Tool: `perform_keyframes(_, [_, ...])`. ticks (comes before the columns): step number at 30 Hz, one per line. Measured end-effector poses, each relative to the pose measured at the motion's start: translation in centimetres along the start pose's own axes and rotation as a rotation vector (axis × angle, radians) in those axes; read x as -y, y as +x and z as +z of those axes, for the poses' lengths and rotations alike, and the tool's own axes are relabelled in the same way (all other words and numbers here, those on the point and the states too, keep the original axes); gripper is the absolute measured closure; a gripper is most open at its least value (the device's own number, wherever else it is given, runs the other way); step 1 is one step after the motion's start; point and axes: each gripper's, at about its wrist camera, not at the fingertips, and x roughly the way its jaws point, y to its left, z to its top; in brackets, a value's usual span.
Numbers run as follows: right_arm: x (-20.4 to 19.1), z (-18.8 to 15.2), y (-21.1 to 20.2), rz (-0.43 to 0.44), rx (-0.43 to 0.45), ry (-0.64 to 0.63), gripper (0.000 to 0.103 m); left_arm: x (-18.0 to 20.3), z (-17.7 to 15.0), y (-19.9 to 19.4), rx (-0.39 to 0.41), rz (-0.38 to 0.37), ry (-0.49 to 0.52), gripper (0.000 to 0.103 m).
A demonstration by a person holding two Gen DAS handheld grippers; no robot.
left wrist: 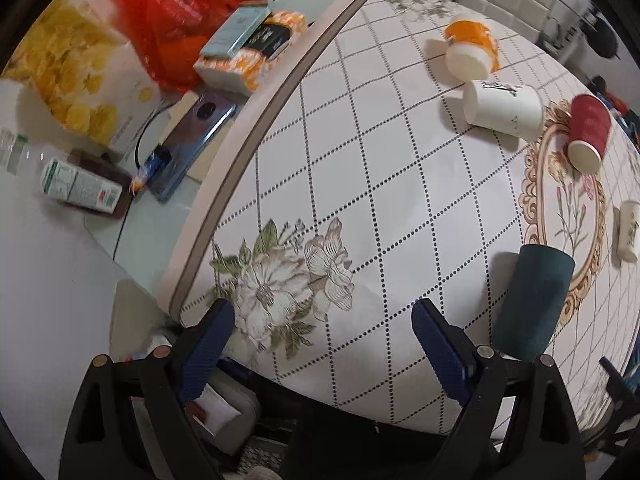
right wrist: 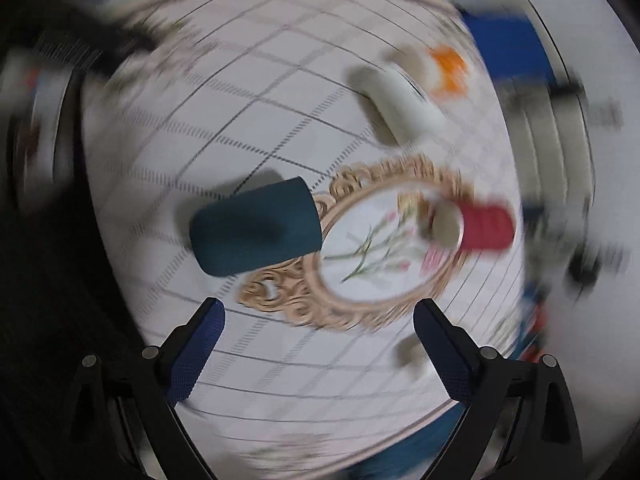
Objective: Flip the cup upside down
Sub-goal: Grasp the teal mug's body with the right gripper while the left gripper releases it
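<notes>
Meanwhile, both the left gripper (left wrist: 322, 354) and right gripper (right wrist: 318, 354) were spread, grasping nothing; the teal cup (left wrist: 532, 300) lay on the tablecloth (left wrist: 360, 184).

Print on the white cup (left wrist: 503, 108) and small carton (left wrist: 80, 187) is unreadable.

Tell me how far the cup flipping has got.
Possibly done: the dark teal cup, orange-patterned cup, white printed cup and red paper cup look bottom-up, though distortion blurs this. In hand: nothing; left gripper and right gripper are open. Left: unclear.
</notes>
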Motion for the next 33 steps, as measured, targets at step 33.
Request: perform_keyframes(33, [-9.0,-5.7,11.8,-0.613,0.261,-1.820,0.006,1.0,-1.7,6.0,-0.184,0.050,-0.209,0.012])
